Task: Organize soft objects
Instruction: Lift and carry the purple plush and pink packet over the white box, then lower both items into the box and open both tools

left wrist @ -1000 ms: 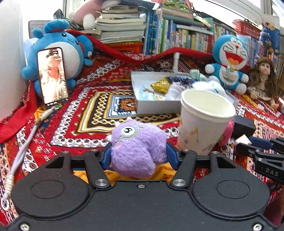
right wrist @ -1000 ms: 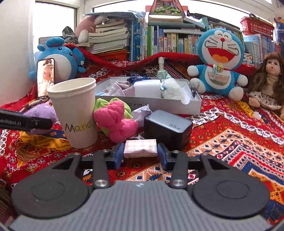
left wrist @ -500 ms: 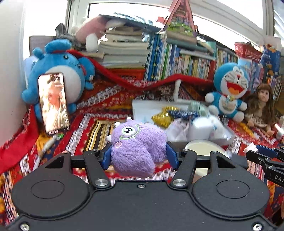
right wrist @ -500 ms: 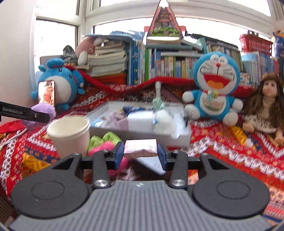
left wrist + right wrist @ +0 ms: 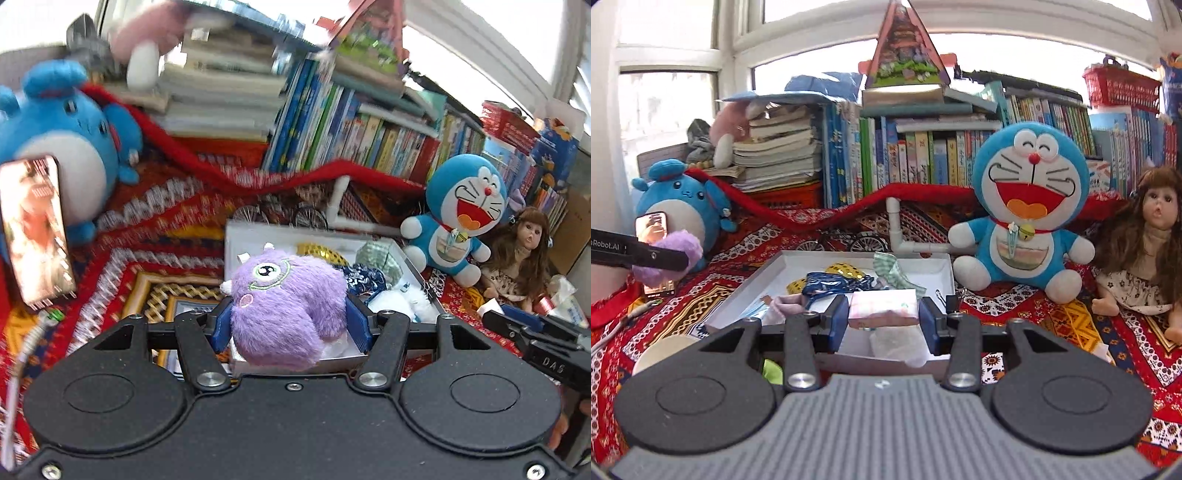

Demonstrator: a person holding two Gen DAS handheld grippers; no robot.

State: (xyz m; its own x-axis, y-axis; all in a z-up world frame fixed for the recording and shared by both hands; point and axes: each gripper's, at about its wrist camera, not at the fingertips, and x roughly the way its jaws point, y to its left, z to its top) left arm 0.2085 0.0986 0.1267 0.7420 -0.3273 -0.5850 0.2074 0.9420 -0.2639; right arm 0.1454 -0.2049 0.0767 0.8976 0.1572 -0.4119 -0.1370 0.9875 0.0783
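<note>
Purple and furry, the one-eyed monster plush (image 5: 286, 310) sits clamped between the blue pads of the left hand-held gripper (image 5: 290, 321), raised in front of the white cardboard box (image 5: 232, 251). A pink checked sponge block (image 5: 883, 308) is squeezed in the right hand-held gripper (image 5: 883, 321), held above the same box (image 5: 757, 282), which contains a gold sequin piece (image 5: 846, 269) and dark blue cloth (image 5: 831, 284). A Doraemon plush (image 5: 1025, 210) sits beside the box on the patterned red cloth (image 5: 1052, 317).

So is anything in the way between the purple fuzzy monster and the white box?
Nothing visible blocks it. The left gripper holds the purple monster up over the near edge of the white box, which is open on top, though other soft bits already lie inside.
</note>
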